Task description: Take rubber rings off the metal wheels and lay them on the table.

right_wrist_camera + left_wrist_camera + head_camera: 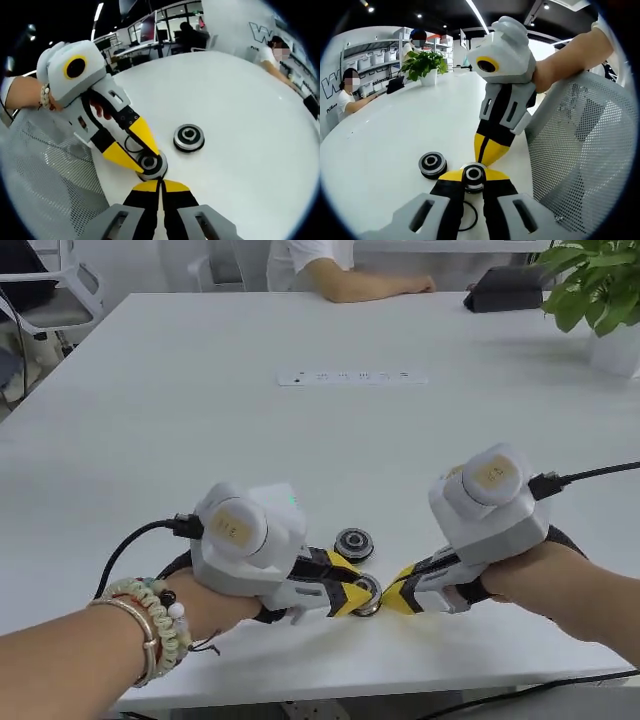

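Note:
A metal wheel (366, 593) with a dark rubber ring lies near the white table's (200, 410) front edge. My left gripper (357, 592) is shut on this wheel (474, 176), one yellow tip on each side. My right gripper (391, 602) comes from the opposite side, its jaws shut together, with the tips touching the wheel's rim (151, 165). Whether they pinch the ring is unclear. A second wheel (353, 542) (432, 164) (189, 137) with its ring lies just beyond. A loose black rubber ring (465, 218) lies on the table under my left gripper's jaws.
A white power strip (352, 377) lies mid-table. At the far edge are a person's arm (370, 285), a black case (505, 288) and a potted plant (592, 285). A mesh chair back (580, 150) stands close behind the table's near edge.

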Motion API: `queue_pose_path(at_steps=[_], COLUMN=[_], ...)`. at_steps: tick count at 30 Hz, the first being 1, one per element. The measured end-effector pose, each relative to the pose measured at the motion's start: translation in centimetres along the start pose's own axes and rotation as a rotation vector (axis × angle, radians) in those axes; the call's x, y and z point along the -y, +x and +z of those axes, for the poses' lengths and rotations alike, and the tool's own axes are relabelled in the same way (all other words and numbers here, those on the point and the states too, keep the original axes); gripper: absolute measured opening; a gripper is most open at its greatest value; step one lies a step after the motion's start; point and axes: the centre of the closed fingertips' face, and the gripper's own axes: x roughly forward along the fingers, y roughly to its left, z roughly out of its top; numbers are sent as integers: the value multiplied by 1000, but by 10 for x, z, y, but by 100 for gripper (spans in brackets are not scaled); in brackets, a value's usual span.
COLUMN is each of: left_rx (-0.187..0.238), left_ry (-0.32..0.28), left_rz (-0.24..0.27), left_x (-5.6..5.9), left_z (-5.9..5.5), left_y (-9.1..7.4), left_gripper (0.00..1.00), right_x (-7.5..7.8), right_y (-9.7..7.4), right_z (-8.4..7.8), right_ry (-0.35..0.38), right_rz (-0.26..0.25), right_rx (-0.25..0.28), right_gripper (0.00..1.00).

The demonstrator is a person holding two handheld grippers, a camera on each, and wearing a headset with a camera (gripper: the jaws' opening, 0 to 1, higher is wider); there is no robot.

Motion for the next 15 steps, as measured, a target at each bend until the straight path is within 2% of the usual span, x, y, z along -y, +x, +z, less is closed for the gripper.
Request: queue_pose_path(at_steps=[2, 3, 4, 6, 10, 14, 15], left_rx=[2, 2, 2, 1, 2, 4, 4], left_ry=[0, 0, 1, 3, 3, 3, 2], left_rz=[0, -1, -1, 0, -1, -2, -3], left_x=[0, 0, 0, 0, 0, 0, 0], left_z=[0, 0, 0, 0, 0, -1, -1], left_y=[0, 0, 0, 0, 0, 0, 0], left_gripper=[8, 8, 8, 8, 8, 8, 8], right_x=[2, 1, 1, 3, 4, 4, 5], right_y=[1, 1, 0, -2, -2, -1, -2], right_z=[1, 1, 1, 2, 2, 2, 1], right_ry=[-12, 8, 76, 152, 228, 384, 359], right_rz=[9, 17, 34, 52, 68, 108, 106], right_rx=[19, 28, 40, 58, 69, 80, 78], right_gripper=[0, 0, 0, 0, 0, 0, 0])
